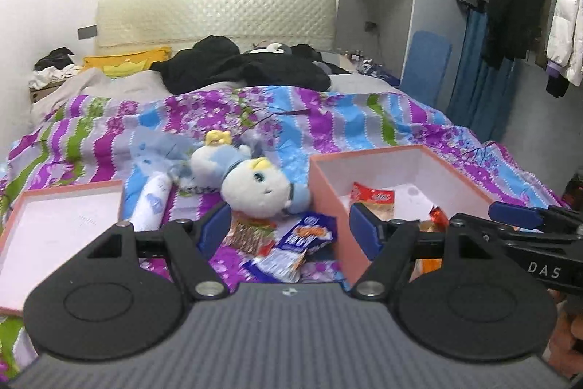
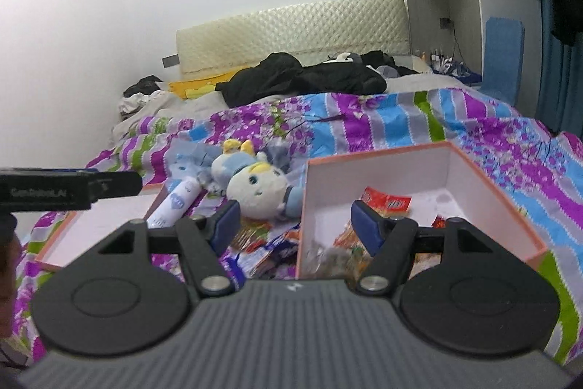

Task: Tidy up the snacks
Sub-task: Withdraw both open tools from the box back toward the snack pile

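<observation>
The pink box (image 1: pixel 328 192) sits on the flowery quilt (image 1: pixel 328 112) with some snack packets already inside, one of them red and white (image 1: pixel 373 197). Just left of the box lie loose snacks: a blue packet (image 1: pixel 309 234) and a brown-patterned one (image 1: pixel 249 234). Behind them is a plush doll (image 1: pixel 255 187), then a white bottle (image 1: pixel 151 201), then the box lid (image 1: pixel 54 225).

The left gripper (image 1: pixel 289 228) hangs over the loose snacks, jaws wide apart and holding nothing. The right gripper (image 2: pixel 293 223) is spread and empty too, across the box's left wall.

I think the blue packet goes next. Pinch its middle, lift it over the wall, then let go.

The right gripper's side reads "DAS"; the left one's writing is blurry.
</observation>
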Tool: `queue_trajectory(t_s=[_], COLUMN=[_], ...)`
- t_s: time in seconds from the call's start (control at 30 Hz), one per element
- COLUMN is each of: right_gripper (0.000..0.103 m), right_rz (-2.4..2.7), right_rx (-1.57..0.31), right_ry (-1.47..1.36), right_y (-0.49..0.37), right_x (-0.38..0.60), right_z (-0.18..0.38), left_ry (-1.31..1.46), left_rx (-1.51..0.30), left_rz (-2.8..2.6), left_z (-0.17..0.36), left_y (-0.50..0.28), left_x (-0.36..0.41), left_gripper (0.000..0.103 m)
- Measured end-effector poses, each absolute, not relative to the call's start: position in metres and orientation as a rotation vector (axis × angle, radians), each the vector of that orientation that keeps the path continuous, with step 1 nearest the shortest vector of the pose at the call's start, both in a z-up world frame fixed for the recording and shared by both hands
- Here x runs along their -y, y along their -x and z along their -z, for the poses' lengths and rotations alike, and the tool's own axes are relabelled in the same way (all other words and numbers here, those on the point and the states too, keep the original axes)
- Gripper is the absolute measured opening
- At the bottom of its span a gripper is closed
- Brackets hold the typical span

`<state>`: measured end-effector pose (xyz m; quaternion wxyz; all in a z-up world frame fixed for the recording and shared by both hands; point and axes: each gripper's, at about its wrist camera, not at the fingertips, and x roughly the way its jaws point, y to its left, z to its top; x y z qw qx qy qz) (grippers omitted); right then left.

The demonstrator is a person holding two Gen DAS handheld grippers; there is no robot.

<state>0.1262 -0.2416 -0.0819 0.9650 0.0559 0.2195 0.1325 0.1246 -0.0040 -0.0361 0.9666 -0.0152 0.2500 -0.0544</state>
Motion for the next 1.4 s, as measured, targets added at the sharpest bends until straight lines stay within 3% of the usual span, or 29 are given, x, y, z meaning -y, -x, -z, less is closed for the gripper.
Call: queue_trajectory(t_s=[0.77,1.4], right_gripper=[0.069,0.066], right_rz=[-0.349,-0.287], right_rx=[-0.569,-0.571], right_ry=[-0.049,-0.072], right_y=[-0.066,-0.192], right_x=[0.155,0.102], right_z=[0.152,0.219], left_ry=[0.288,0.137], left_rx=[-0.695,-0.813], left_rz=[0.026,0.158], left_z=[0.155,0.226], left_y=[-0.066,-0.262], left_x=[-0.089,-0.106], left_gripper=[0.080,0.083])
